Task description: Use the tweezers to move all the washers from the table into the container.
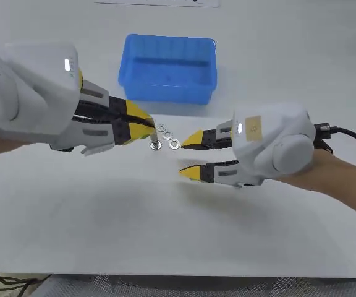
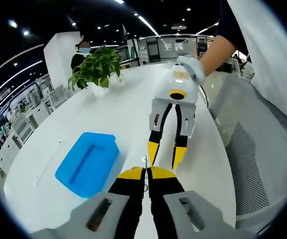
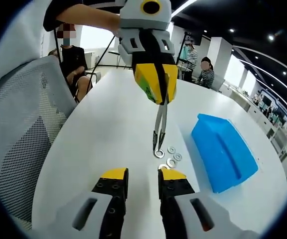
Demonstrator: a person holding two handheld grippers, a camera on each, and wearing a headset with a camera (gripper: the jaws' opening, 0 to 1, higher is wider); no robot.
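Washers [image 3: 171,162], four by my count, lie in a close cluster on the white table [image 1: 104,216], near the front of the one blue container [image 1: 169,68]. The left gripper [image 1: 148,122] has its jaws pressed onto the single pair of tweezers [image 3: 160,124], whose tips stand at a washer on the cluster's edge. The right gripper [image 1: 187,156] waits beside, jaws spread, holding nothing. To do this step well, I think the tips should pinch one rim only, then lift straight.
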